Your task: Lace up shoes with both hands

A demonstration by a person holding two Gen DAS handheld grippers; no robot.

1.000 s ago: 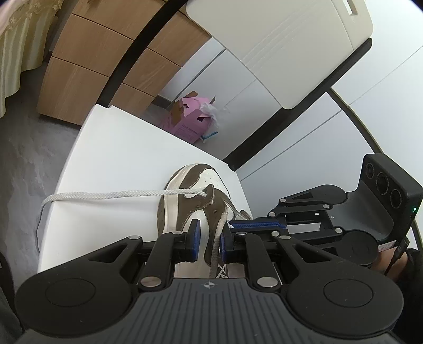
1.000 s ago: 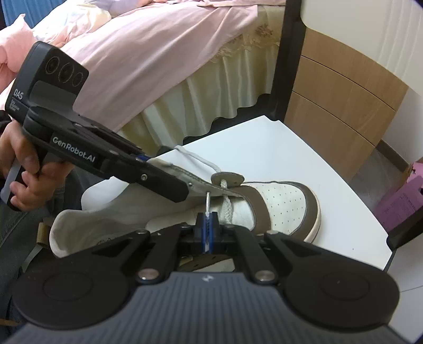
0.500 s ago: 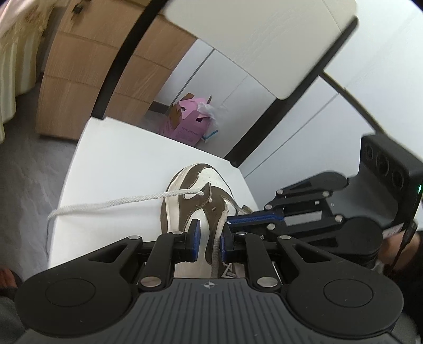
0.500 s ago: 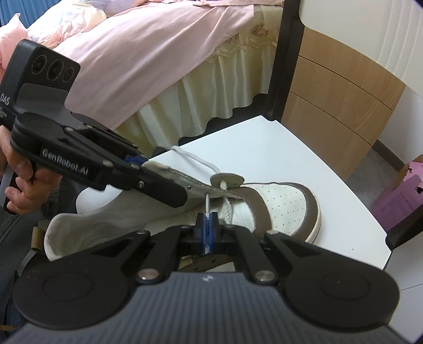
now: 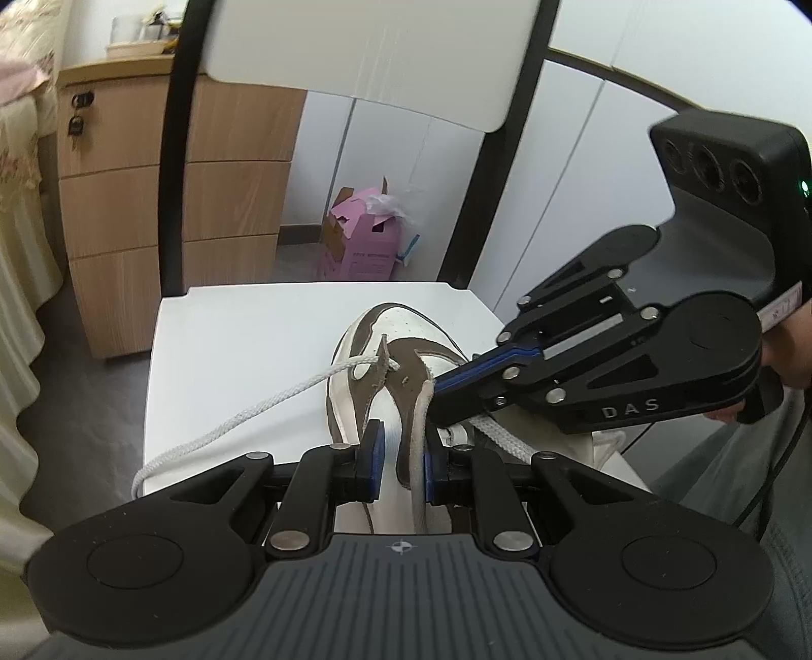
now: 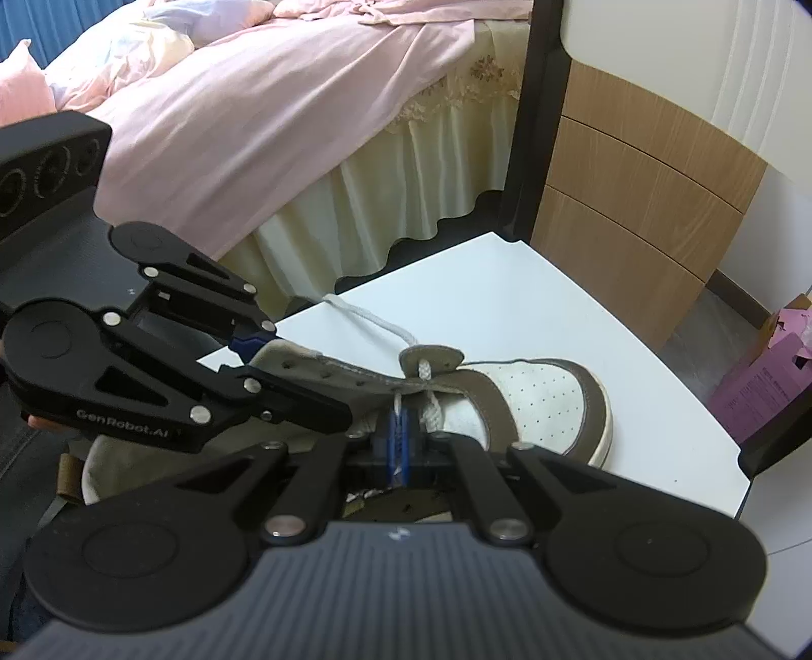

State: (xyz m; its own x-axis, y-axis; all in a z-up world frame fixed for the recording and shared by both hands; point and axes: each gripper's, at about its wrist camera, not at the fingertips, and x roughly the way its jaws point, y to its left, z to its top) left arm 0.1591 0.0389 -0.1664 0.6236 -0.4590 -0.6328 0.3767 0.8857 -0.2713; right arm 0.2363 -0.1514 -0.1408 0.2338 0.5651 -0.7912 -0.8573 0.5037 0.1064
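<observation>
A brown and white sneaker [image 5: 401, 325] lies on a white chair seat [image 5: 243, 335], toe pointing away from me. My left gripper [image 5: 402, 457] is shut on the shoe's brown eyelet flap, which stands upright between its blue pads. In the right wrist view the left gripper [image 6: 254, 350] comes in from the left and pinches the flap's edge. A white lace [image 5: 264, 406] runs out of a front eyelet and trails left over the seat edge. My right gripper [image 6: 398, 441] is shut on the lace's other tip beside the sneaker [image 6: 538, 396]; its fingers [image 5: 457, 381] reach in from the right.
The chair's white backrest [image 5: 365, 45] and black frame rise behind the seat. A pink carton [image 5: 363, 243] stands on the floor beyond, beside a wooden drawer unit [image 5: 122, 203]. A bed with a pink cover [image 6: 254, 101] lies to the left. A hand [image 5: 791, 355] holds the right gripper.
The left gripper has rolled and shifted while keeping hold of the flap, so its view now sits level with the chair. The right gripper has stayed put on the lace tip.
</observation>
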